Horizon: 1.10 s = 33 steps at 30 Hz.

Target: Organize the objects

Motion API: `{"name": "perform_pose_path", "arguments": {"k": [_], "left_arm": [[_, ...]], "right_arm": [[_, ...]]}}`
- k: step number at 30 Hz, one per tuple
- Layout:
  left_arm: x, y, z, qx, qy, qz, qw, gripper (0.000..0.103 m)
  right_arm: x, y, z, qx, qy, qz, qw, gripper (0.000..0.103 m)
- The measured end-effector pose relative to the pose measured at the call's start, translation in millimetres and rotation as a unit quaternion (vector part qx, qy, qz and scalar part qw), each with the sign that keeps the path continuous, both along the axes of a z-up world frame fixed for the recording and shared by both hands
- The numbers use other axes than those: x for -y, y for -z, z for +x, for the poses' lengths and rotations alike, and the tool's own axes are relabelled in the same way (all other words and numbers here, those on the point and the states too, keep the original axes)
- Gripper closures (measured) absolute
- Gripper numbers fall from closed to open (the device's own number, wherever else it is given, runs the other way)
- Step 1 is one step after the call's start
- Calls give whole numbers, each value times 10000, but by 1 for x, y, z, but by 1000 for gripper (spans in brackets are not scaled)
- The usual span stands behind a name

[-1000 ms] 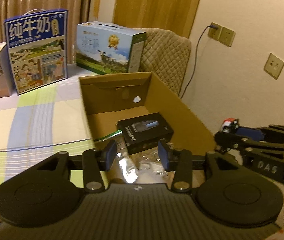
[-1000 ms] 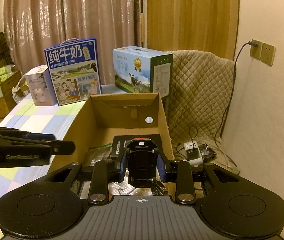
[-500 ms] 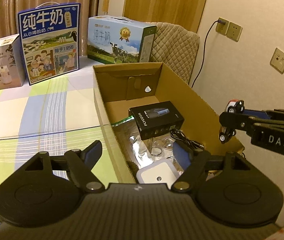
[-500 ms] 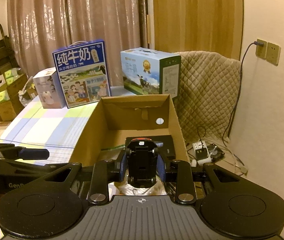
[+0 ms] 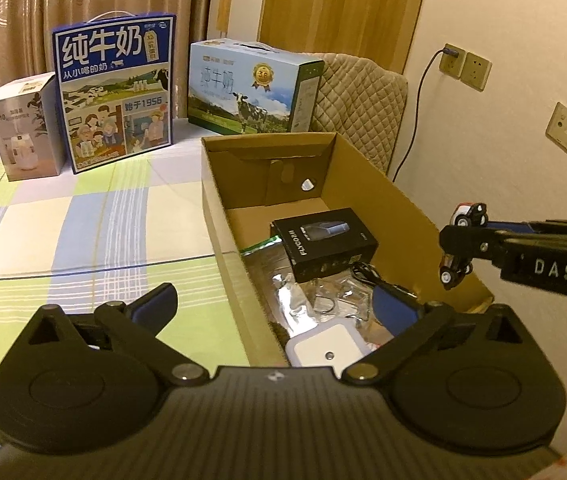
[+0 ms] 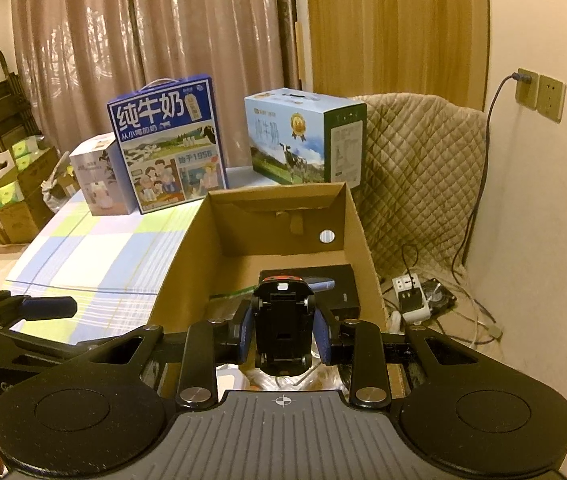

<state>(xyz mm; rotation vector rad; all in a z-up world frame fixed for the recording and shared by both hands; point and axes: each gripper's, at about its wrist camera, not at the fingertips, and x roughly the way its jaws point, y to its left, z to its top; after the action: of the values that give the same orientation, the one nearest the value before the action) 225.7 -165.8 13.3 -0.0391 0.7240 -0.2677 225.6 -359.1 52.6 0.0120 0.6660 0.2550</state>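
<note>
Right tool point(image 6: 283, 338) pinches a toy car point(image 6: 282, 330) above the box point(image 5: 411, 208); left tool point(image 5: 275, 308) gapes empty. Released off-centre, the car could miss the box.

- Left wrist view: sits behind left claw point(image 5: 275, 304), close over cardboard box point(image 5: 367, 184) near edge, faces curtains, wall on right.
- Right wrist view: behind right claw point(image 6: 283, 334), higher, box straight ahead.
- Shared: box, milk cartons point(image 6: 167, 144), checked counter point(image 5: 83, 224).

Toy car point(image 6: 282, 326) in claw above cardboard box point(image 6: 363, 240)
</note>
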Motion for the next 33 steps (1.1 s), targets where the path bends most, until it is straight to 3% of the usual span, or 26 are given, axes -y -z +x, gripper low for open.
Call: {"name": "perform_pose_path", "arguments": {"k": [7,10,12,14,23,33], "left_arm": [[-7,8,0,-1,-97,99,9999,1],[-9,11,-1,-19,-146,123,9998,1],[-10,12,-2,-7,-149,147,9998,1],[-12,12,-4,17,-164,158,9997,1],[-17,14,-15,27,-287,-35,9996,1],[-11,7,-44,-109,-457,-144,9988,1]], "right_arm": [[1,3,12,-99,19,136,9999,74],[1,8,24,-212,-90,466,9986,72],[4,9,30,-221,75,611,9979,48],[8,8,30,-99,169,715,9972,43],[26,17,10,-219,487,931,9942,43],[32,4,-41,-221,528,748,9956,43]]}}
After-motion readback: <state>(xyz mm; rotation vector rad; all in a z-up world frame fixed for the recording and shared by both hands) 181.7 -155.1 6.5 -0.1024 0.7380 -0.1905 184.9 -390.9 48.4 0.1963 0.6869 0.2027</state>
